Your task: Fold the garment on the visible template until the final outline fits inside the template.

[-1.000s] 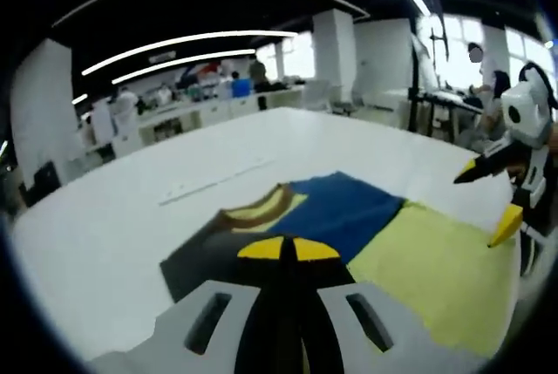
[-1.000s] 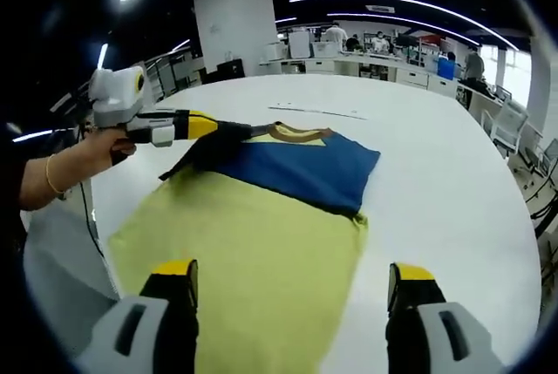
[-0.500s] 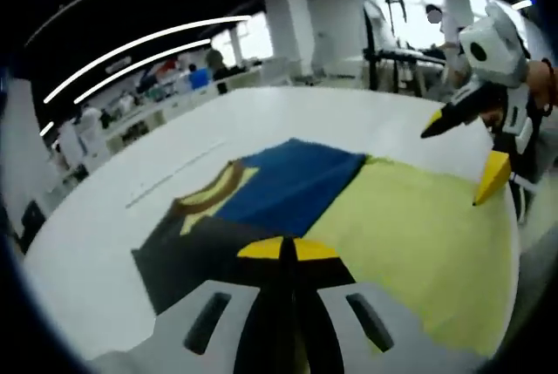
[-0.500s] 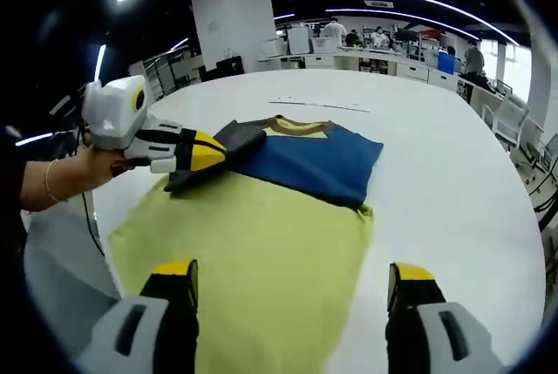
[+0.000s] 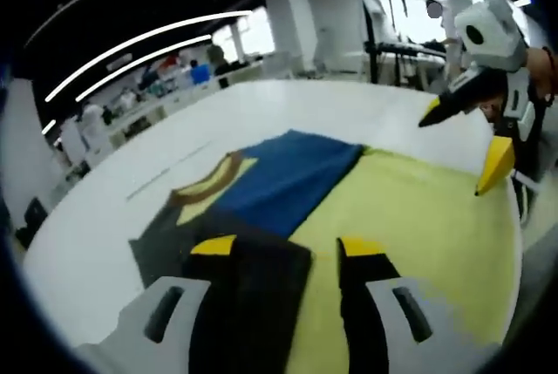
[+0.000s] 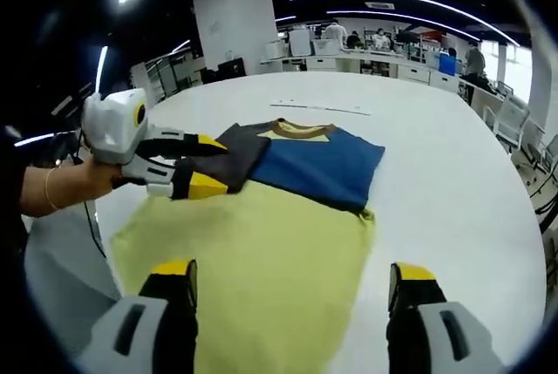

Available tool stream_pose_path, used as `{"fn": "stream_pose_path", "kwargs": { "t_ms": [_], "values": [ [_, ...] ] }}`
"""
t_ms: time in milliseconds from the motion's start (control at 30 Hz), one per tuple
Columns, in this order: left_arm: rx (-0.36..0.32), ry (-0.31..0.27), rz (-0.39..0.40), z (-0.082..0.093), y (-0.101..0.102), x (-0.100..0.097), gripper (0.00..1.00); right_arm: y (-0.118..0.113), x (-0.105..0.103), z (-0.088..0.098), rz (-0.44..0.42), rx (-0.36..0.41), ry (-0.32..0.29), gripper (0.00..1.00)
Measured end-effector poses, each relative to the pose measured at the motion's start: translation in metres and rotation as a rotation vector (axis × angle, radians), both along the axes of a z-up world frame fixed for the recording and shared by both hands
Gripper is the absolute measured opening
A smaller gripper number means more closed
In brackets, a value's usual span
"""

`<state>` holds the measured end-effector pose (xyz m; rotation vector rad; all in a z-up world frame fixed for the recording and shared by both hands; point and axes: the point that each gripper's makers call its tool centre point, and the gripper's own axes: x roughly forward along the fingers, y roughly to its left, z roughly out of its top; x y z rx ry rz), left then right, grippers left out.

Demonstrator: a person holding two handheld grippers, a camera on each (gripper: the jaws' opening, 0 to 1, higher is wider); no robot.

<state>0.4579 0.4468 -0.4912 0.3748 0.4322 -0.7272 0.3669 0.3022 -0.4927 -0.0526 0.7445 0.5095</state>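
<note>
White table bears one garment on one yellow template; both grippers' fingers apart.

Both tongs share one build: grey-white moulded bodies with slotted openings, black jaws and yellow tips, seen on the left tongs and right tongs. The hand on the left tongs wears a thin gold-coloured bracelet (the sleeve above it looks dark).

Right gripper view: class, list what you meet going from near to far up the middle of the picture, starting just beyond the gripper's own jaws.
Yellow template → blue part of the folded garment → its yellow-brown collar → bare white table → far desks with people.
</note>
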Motion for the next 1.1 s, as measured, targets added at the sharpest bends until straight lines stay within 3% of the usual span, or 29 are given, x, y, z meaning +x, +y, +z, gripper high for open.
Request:
{"fn": "stream_pose_path", "kwargs": {
  "t_ms": [200,333,533,667,867,1100],
  "values": [
    [-0.037,-0.010,0.085,0.012,0.021,0.009,0.81,0.001,0.000,0.003,-0.001,0.004,-0.007,0.92],
    [-0.013,0.001,0.117,0.009,0.040,0.009,0.88,0.002,-0.001,0.004,0.006,0.005,-0.009,0.93],
    [-0.047,0.035,0.162,0.008,0.065,0.008,0.99,0.003,-0.001,0.007,0.022,-0.011,-0.025,0.96],
    [-0.047,0.059,0.183,0.006,0.079,0.010,0.99,0.004,-0.003,0.006,0.045,-0.044,-0.024,0.99],
    [-0.115,0.104,0.244,0.006,0.100,0.011,0.98,0.006,-0.005,0.011,0.052,-0.029,-0.032,1.00],
    [-0.117,0.139,0.266,-0.004,0.119,0.008,0.75,0.009,-0.009,0.016,0.066,-0.014,-0.037,1.00]
  ]
}}
